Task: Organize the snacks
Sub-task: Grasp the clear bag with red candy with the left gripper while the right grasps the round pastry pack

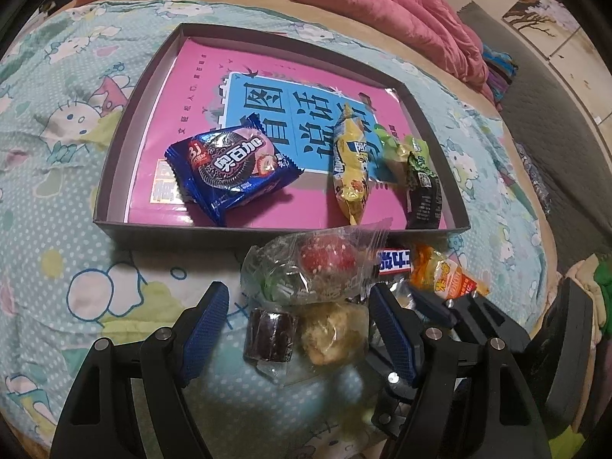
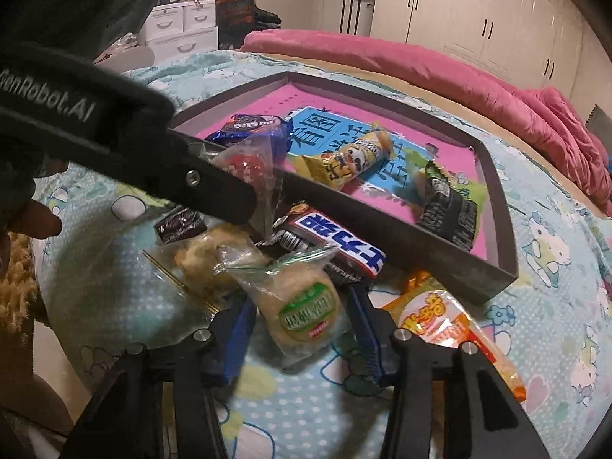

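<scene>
The right gripper (image 2: pixel 302 329) grasps a clear-wrapped pastry with a green label (image 2: pixel 306 315); the left gripper (image 1: pixel 298 325) gapes, released, over loose snacks. At twelve o'clock, the box (image 1: pixel 114 229) holds three packets.

A bed fills most of the view, with a light blue sheet (image 1: pixel 57 176) covered in cartoon cats. A pink blanket (image 2: pixel 440 76) lies bunched along its far side. White wardrobe doors (image 2: pixel 478 11) and small white drawers (image 2: pixel 179 26) stand by the cream wall
</scene>
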Motion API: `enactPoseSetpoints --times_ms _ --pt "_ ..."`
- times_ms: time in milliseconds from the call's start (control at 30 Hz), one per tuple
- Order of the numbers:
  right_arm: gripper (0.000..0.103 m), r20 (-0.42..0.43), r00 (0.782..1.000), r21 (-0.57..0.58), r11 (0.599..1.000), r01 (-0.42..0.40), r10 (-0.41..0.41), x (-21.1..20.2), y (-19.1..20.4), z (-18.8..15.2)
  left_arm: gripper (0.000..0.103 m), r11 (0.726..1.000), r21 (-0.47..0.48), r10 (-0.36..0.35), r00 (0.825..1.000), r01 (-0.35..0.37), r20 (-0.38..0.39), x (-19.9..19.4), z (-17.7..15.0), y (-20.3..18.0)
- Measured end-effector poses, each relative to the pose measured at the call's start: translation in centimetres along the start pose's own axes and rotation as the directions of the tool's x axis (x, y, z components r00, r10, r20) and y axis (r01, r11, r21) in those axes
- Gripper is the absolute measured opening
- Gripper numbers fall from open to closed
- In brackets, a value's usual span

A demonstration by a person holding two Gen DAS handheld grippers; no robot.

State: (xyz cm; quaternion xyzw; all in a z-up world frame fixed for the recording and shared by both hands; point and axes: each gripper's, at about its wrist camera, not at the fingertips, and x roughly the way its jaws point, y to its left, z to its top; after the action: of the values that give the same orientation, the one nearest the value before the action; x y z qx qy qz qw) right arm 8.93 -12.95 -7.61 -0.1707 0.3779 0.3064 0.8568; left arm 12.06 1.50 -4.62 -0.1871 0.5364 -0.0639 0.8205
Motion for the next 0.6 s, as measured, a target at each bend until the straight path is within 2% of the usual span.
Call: enactPoseSetpoints --times_ms 200,600 --pt "0.043 -0.003 0.998 0.04 0.997 -0.063 0.063 0.1 -0.7 0.2 0.077 1.0 -0.026 -0.005 1.0 0.005 -0.002 0.5 0.5 0.1" --pt "0.042 0.011 0.996 0.041 0.995 -0.092 0.092 0.2 -0.8 0.7 0.077 0.998 -0.052 -0.028 0.999 0.029 0.018 1.9 1.1 -0.6"
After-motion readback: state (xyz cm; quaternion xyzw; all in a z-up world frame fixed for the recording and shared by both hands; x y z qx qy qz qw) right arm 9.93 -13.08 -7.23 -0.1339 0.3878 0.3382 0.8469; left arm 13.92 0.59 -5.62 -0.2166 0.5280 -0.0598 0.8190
